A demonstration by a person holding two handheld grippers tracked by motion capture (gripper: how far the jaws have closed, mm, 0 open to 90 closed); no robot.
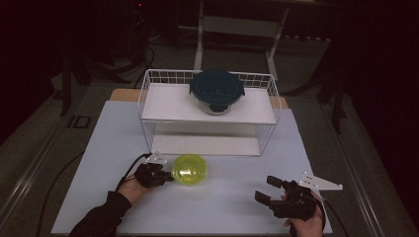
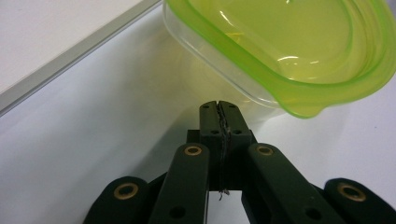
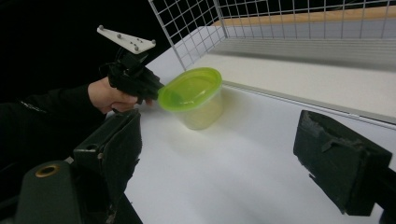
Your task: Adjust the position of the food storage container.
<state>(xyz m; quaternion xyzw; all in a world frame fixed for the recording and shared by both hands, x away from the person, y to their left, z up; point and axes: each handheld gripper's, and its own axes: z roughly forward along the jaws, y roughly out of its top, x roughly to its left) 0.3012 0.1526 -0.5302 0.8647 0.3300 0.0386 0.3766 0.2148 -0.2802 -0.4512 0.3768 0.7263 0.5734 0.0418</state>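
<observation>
Scene: green-lidded tub point(image 1: 189, 169) on white table point(image 1: 222, 202), before wire rack point(image 1: 148, 98) | left gripper point(image 1: 168, 176): clenched empty, tips just beside tub | right gripper point(image 1: 267, 190): jaws apart, empty, well apart from tub

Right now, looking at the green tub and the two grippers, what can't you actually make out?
- Whether the shut left gripper touches the green-lidded tub: in the left gripper view the lid's rim overhangs its fingers.
- The tub's contents: the lid and cloudy wall hide them in the right gripper view.
- What the dark-lidded container on the wire rack holds: too small and dim in the high view.
- The open right gripper: its fingers are cut off by the right gripper view's edges.
</observation>
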